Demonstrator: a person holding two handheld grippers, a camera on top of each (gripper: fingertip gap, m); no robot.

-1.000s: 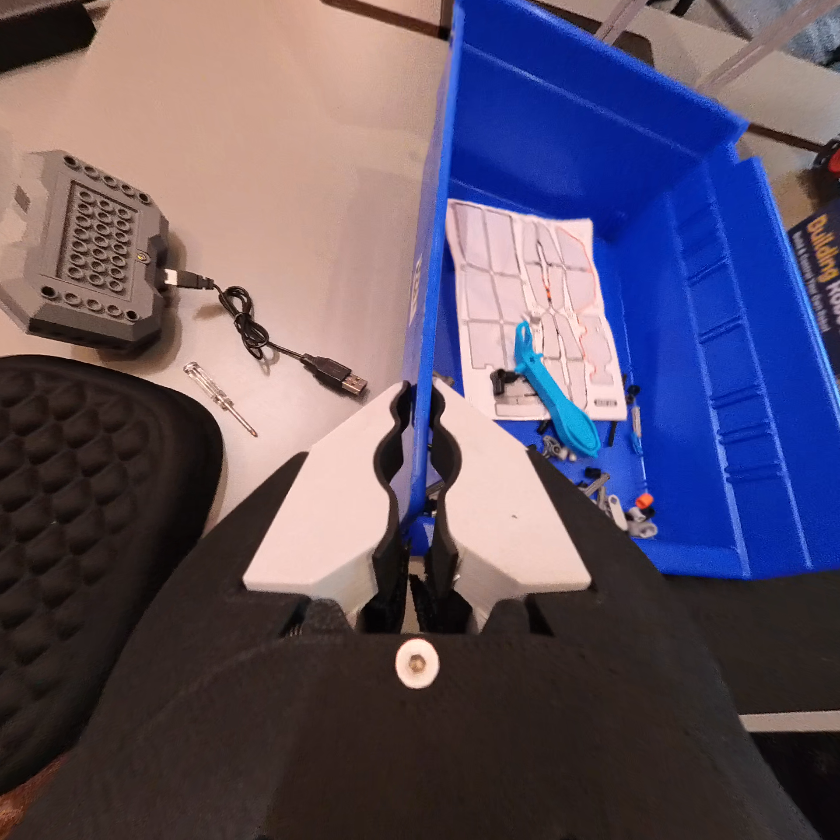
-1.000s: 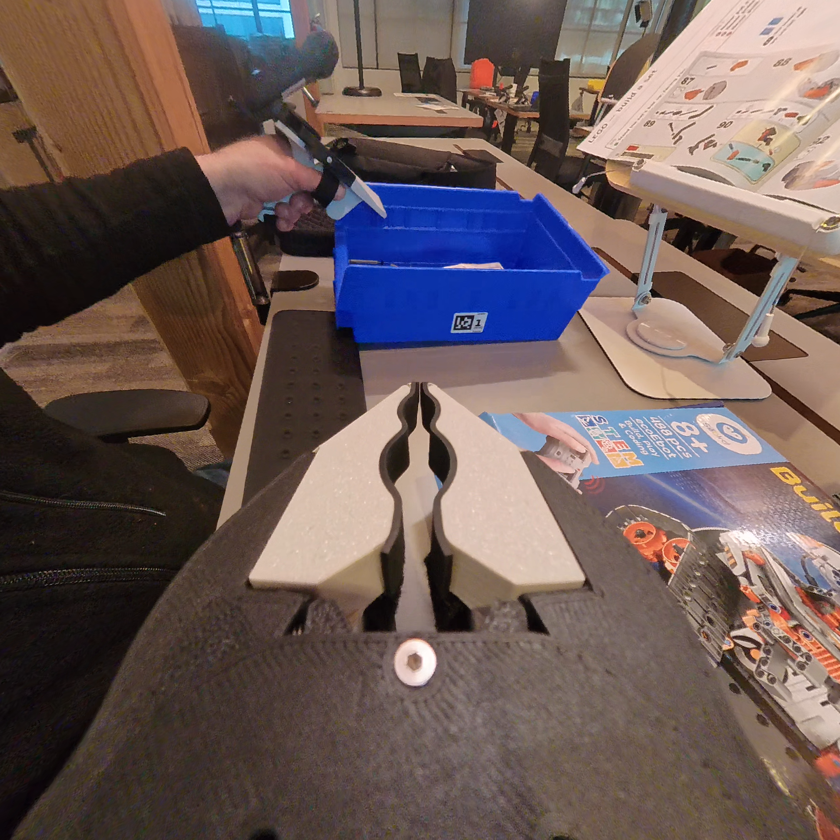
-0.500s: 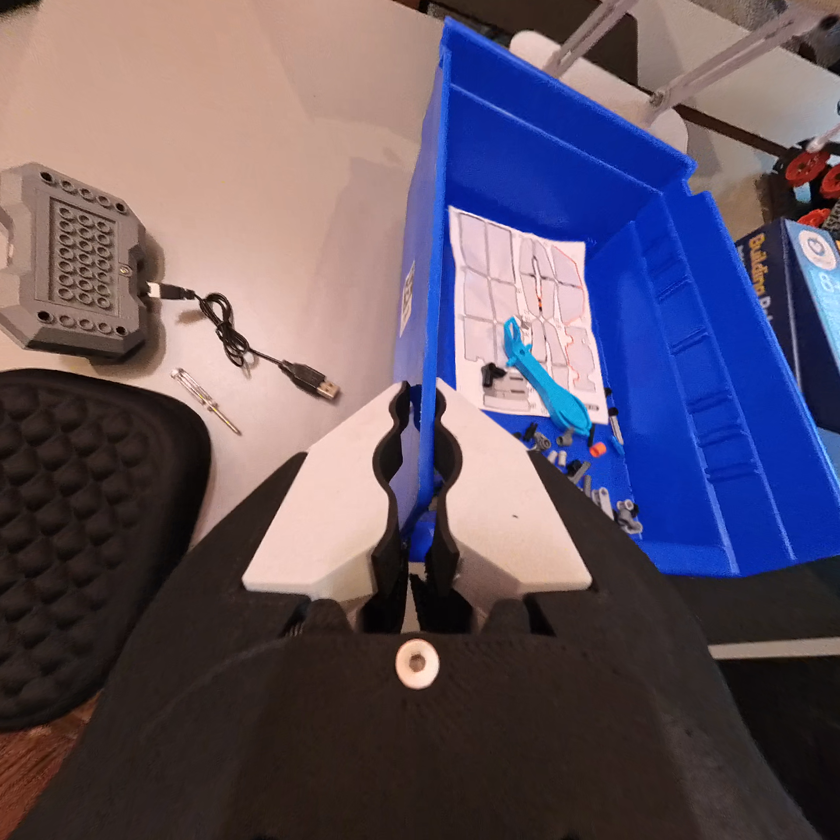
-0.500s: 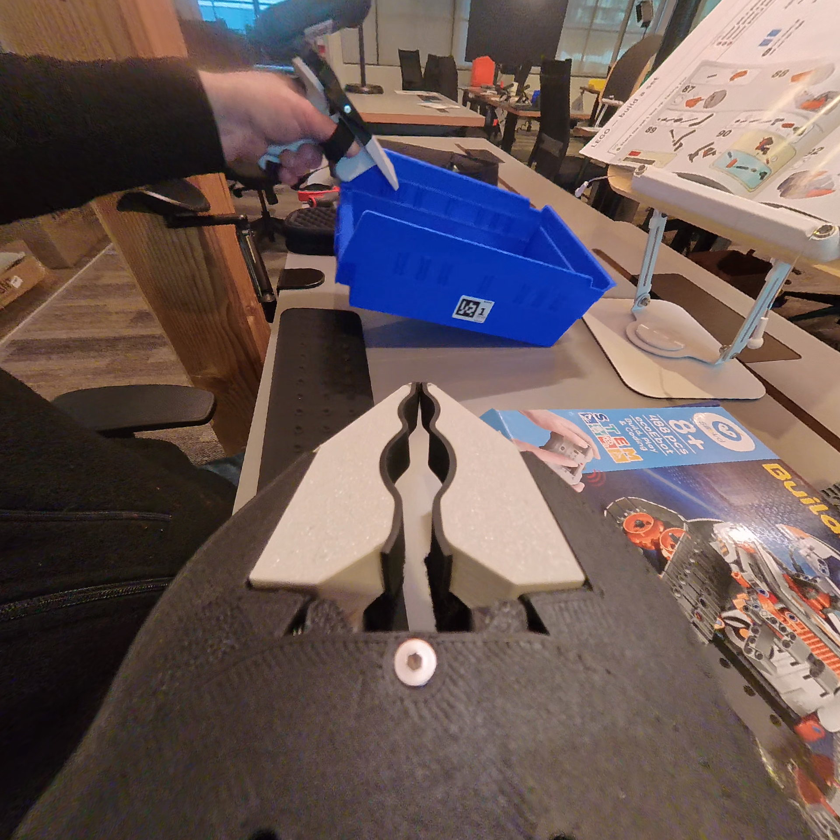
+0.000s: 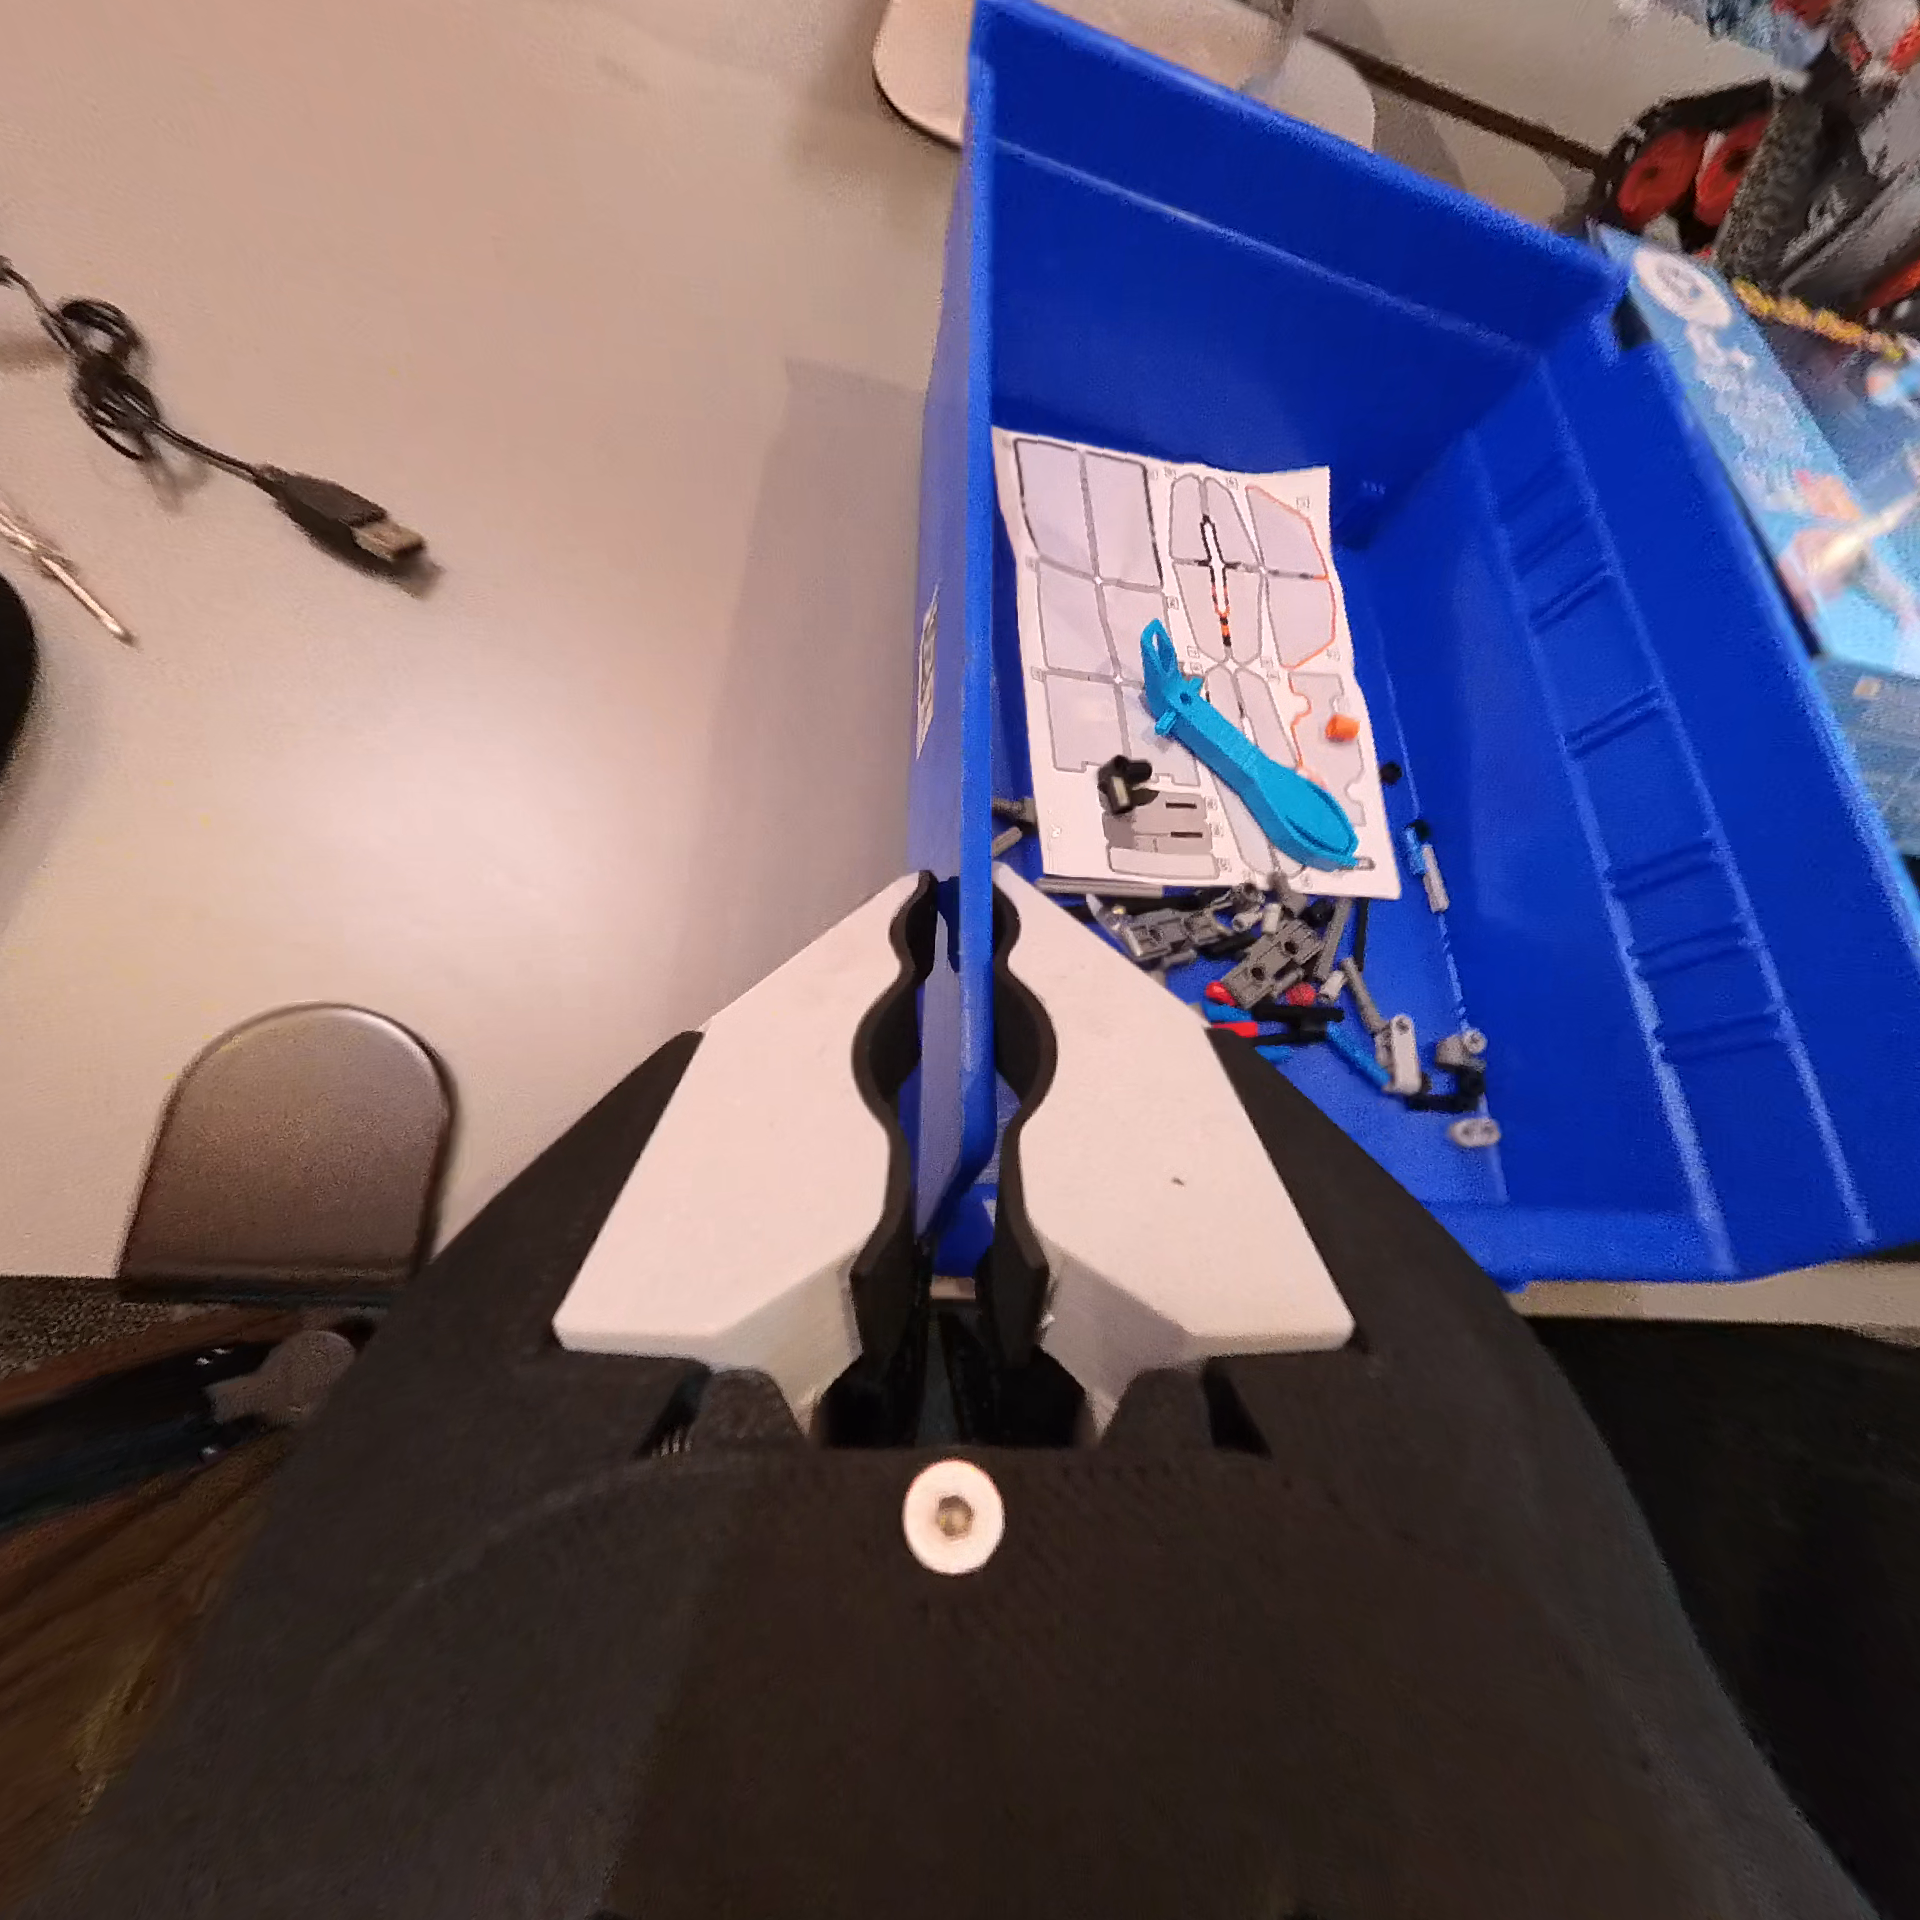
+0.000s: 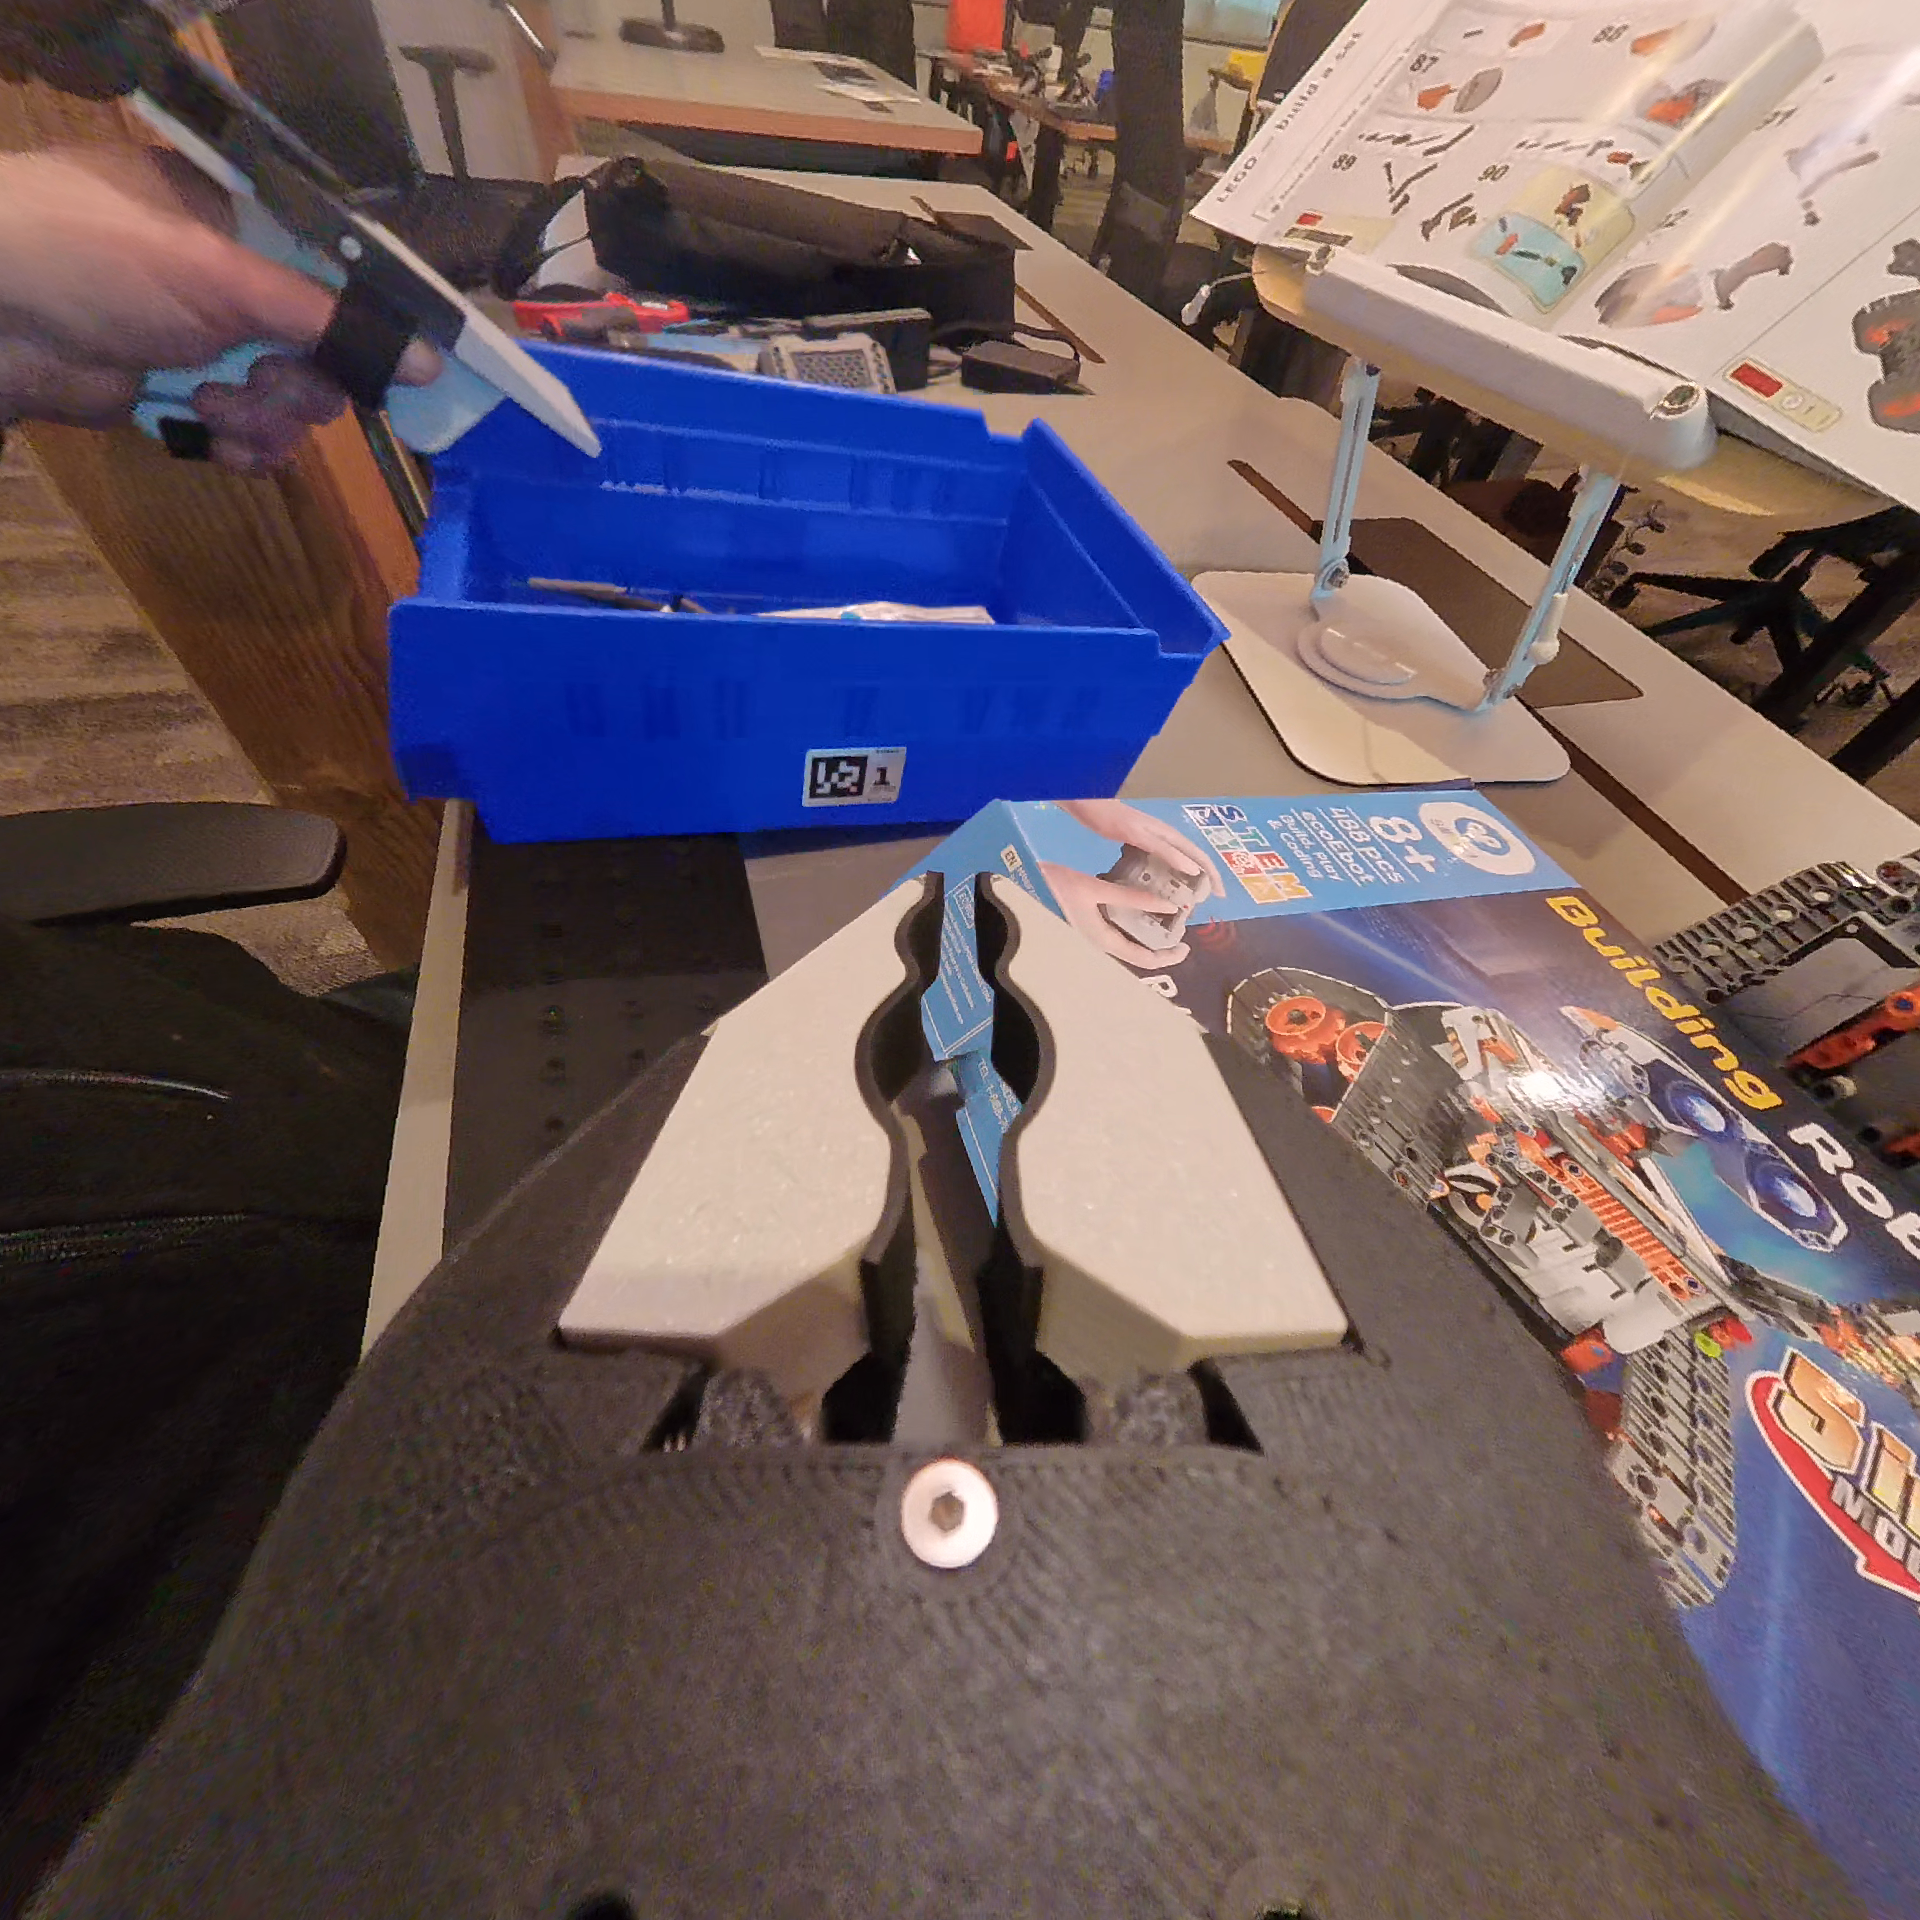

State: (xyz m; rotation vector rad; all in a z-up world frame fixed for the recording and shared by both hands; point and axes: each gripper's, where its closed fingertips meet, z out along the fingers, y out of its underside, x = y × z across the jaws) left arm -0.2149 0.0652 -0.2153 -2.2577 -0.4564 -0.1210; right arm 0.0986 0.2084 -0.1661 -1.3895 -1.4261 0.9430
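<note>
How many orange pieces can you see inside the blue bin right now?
1: a small orange plastic piece on the white sticker sheet in the blue plastic bin. More may hide in the grey parts pile.

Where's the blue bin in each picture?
Left wrist view: blue bin fills the right side, its side wall pinched in the left gripper.
Right wrist view: upper middle, behind the toy box.
Shared landmark: the toy box, at the left view's right edge.
</note>
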